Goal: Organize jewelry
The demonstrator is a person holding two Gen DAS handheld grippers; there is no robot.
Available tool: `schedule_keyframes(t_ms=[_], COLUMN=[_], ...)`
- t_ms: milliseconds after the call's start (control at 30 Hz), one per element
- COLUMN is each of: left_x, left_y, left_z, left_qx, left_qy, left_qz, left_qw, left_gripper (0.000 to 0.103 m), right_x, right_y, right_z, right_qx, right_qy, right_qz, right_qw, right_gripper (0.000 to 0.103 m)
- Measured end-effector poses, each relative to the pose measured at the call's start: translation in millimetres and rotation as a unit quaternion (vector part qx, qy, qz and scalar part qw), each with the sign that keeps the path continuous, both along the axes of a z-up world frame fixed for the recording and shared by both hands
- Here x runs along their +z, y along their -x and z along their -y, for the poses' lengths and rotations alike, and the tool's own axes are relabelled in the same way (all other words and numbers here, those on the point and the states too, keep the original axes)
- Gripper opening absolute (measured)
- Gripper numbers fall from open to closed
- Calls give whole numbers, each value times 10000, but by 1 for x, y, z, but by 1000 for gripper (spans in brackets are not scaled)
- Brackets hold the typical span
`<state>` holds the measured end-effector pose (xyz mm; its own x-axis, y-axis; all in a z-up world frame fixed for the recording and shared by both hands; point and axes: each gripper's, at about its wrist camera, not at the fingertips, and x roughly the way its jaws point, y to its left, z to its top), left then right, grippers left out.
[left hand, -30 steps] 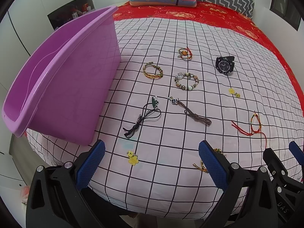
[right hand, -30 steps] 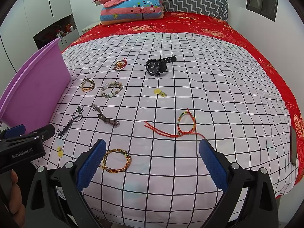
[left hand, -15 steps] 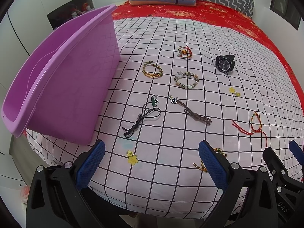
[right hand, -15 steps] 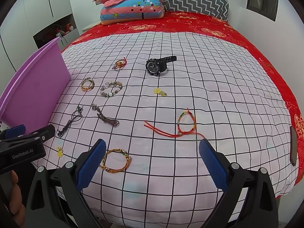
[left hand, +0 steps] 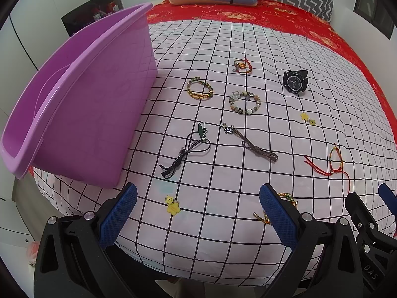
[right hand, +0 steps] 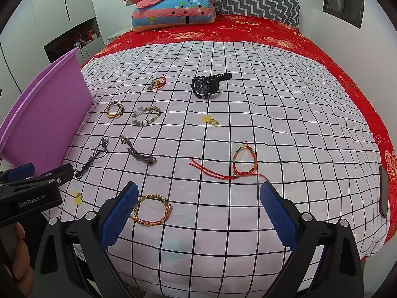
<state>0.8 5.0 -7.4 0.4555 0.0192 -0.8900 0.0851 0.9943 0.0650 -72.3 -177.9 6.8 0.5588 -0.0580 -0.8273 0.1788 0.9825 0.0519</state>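
Several pieces of jewelry lie spread on a checked bedspread (left hand: 223, 37). A black watch (left hand: 294, 82) sits far right, a bead bracelet (left hand: 245, 103) mid-bed, a black cord necklace (left hand: 184, 152) and a brown cord (left hand: 250, 142) nearer. A yellow flower charm (left hand: 172, 204) lies just ahead of my open left gripper (left hand: 198, 213). My right gripper (right hand: 197, 212) is open too, with a woven gold bracelet (right hand: 151, 209) beside its left finger and a red string bracelet (right hand: 244, 162) farther out. A purple tub (left hand: 74, 114) stands at the left.
Stacked pillows (right hand: 173, 12) and a red cover (right hand: 248, 32) fill the head of the bed. A white wardrobe (right hand: 49, 17) stands left of the bed. The left gripper body (right hand: 27, 198) and a hand show in the right wrist view. A dark phone (right hand: 383, 191) lies at the right edge.
The left wrist view has shifted slightly closer over the bed. Nothing on the bedspread has moved, and both grippers stay open.
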Motion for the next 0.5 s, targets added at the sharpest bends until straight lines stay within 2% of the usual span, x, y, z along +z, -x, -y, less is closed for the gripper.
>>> schedule_keyframes(t_ms=[300, 500], left_x=[-3, -18], left_y=[-1, 4], left_z=[-2, -12], left_qx=[4, -96], left_qy=[40, 34], left_qz=[5, -2], left_qw=[10000, 9999], left_gripper=[97, 97], right_x=[-2, -15], right_y=[1, 7], right_z=[0, 0], right_qx=[15, 159], right_qy=[16, -186], right_qz=[35, -8], right_qw=[10000, 9997], right_gripper=[94, 94])
